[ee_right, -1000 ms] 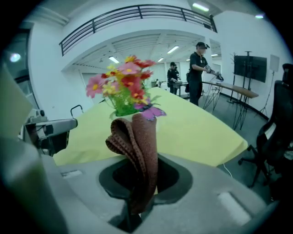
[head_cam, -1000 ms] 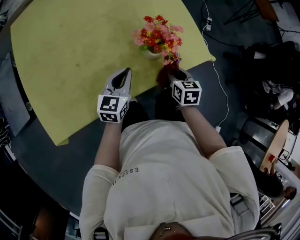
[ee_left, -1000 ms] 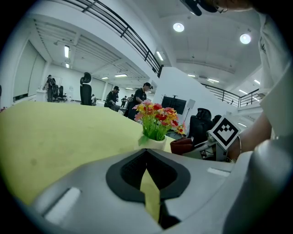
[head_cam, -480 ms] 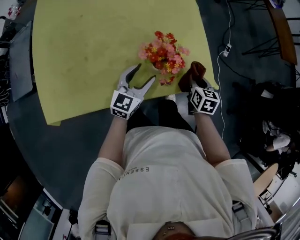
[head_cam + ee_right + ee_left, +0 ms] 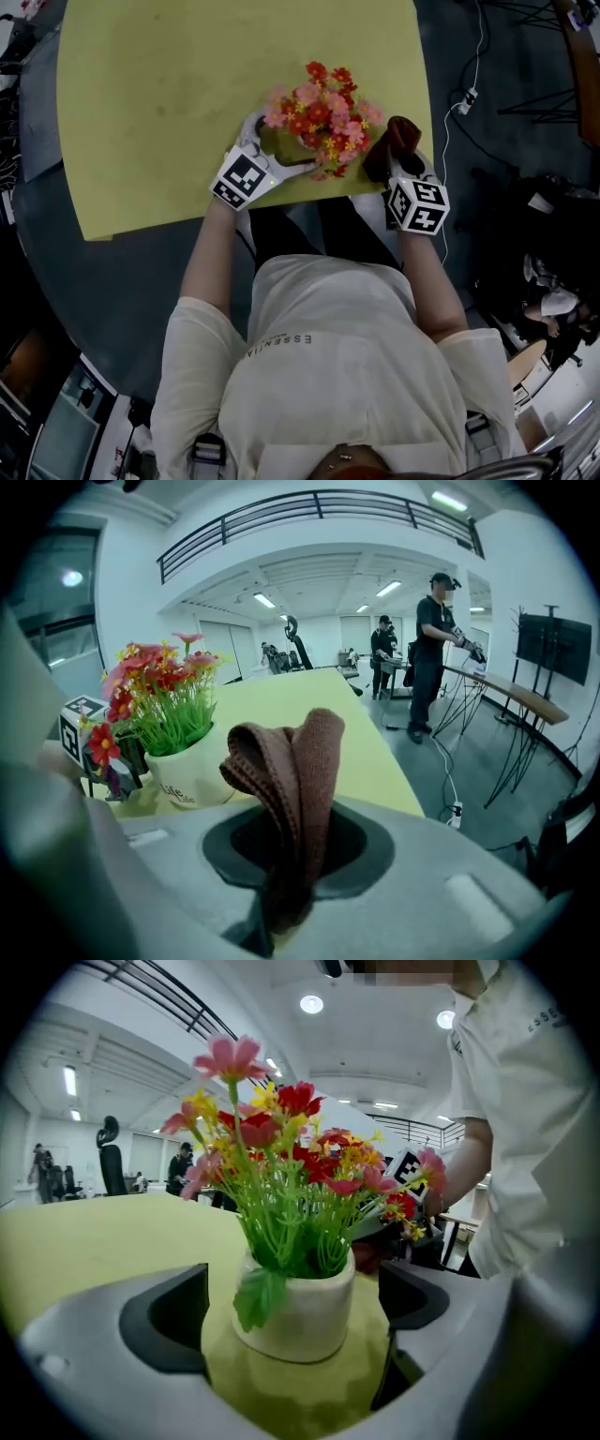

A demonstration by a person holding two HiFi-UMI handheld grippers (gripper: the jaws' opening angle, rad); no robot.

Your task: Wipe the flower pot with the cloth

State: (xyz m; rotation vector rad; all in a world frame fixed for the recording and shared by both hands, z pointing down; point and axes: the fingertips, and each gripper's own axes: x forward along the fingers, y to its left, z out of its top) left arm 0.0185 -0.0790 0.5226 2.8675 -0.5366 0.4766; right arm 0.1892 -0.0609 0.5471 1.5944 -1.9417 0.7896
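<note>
A white flower pot [image 5: 302, 1324] with red, pink and yellow flowers [image 5: 321, 114] stands near the front edge of the yellow table [image 5: 159, 103]. My left gripper [image 5: 275, 148] has just been opening its jaws. They now stand wide on either side of the pot, and a strip of table shows between each dark pad [image 5: 173, 1318] and the pot. To the pot's right, my right gripper [image 5: 397, 167] is shut on a folded brown cloth [image 5: 291, 771], which sticks up out of its jaws. In the right gripper view the pot [image 5: 192, 778] stands a little apart to the left of the cloth.
The table's front edge [image 5: 309, 192] runs just under both grippers. On the dark floor to the right lie a white cable and a power strip [image 5: 465, 99]. People [image 5: 434, 649] stand far off, beyond the table.
My left gripper went from shut to wide open and moved forward until its jaws flank the pot. My right gripper carried the cloth to the pot's right side.
</note>
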